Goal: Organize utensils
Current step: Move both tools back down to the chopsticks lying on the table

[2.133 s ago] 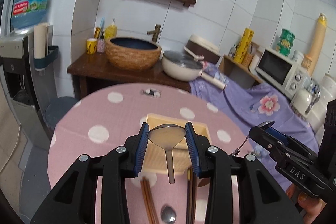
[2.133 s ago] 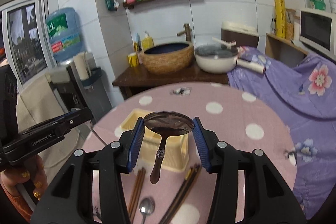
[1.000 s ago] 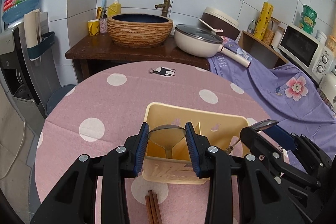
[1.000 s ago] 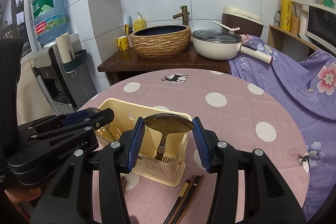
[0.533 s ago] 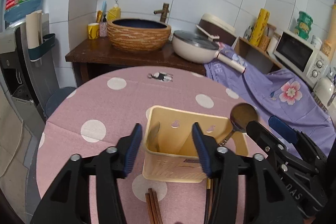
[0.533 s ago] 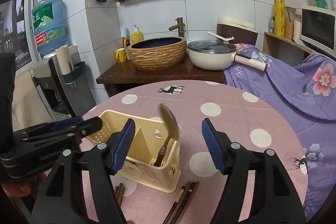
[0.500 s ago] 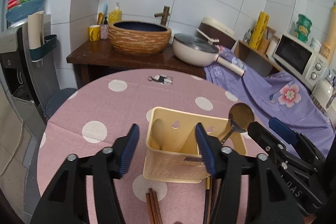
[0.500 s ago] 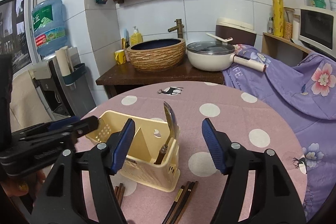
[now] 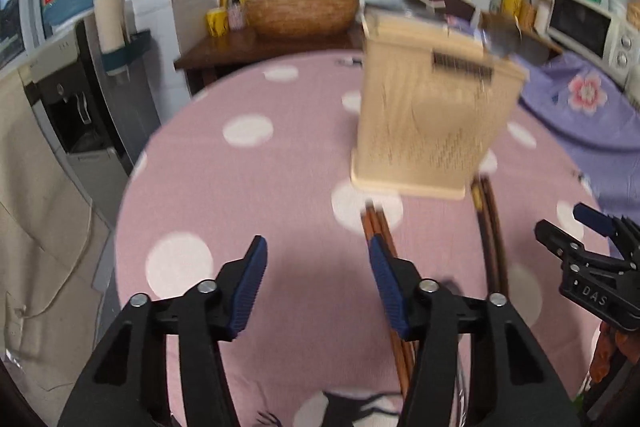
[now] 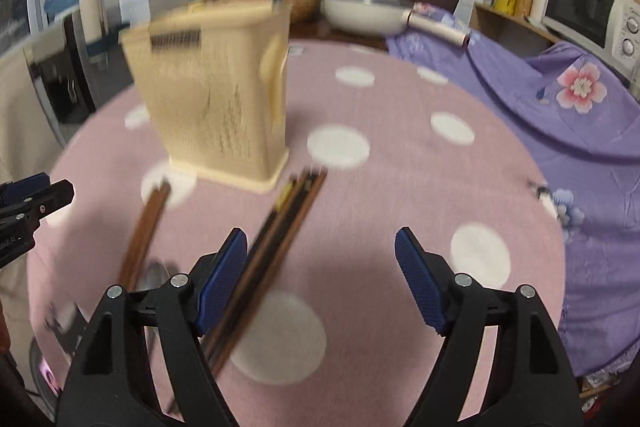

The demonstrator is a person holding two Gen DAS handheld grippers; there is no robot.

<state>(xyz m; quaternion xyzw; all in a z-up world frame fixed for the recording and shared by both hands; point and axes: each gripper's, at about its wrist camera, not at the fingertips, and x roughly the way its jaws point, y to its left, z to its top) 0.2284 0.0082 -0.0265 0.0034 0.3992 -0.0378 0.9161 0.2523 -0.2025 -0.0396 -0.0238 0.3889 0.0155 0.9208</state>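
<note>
Black left gripper (image 9: 316, 281) and right gripper (image 10: 318, 277) hover low over the table (image 10: 400, 187), jaws wide, empty.

We see a pink cloth (image 9: 280, 187) with white dots over the desk, a pale cream caddy (image 10: 216, 95) with tiny perforations, reddish-brown chopsticks (image 10: 146, 227), darker brown chopsticks (image 10: 276, 239), a purple flowered cover (image 10: 560, 99), and black claws with blue ribbed pads (image 9: 250, 285).

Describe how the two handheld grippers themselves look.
Both the left gripper and right gripper have matte black angular plastic frames, silver screw heads at the pivots, and blue ribbed pads lining each finger. White lettering reading DAS marks the right gripper's side, seen from the left wrist.
</note>
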